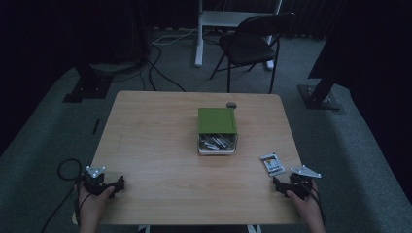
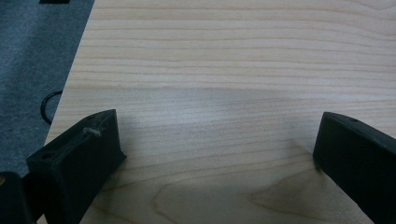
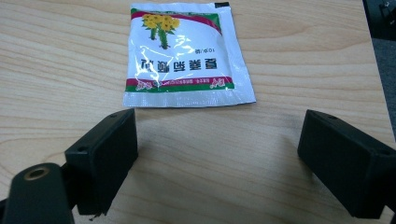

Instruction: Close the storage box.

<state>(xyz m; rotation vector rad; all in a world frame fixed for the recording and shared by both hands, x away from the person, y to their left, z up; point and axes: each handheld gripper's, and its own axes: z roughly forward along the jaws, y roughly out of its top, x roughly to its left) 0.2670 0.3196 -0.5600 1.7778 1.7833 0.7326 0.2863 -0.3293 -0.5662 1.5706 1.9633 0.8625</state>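
Sachet (image 3: 187, 56) lies flat on the counter (image 1: 160, 145) just beyond the right gripper (image 3: 217, 154), fingers apart; left gripper (image 2: 212, 154) near-left, fingers apart over bare wood.

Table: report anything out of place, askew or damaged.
One small white sachet lies loose and flat on the table, apart from the green box of similar packets, just ahead of the open right gripper. Its seams look intact; nothing seems spilled. The left gripper is open over bare wood.
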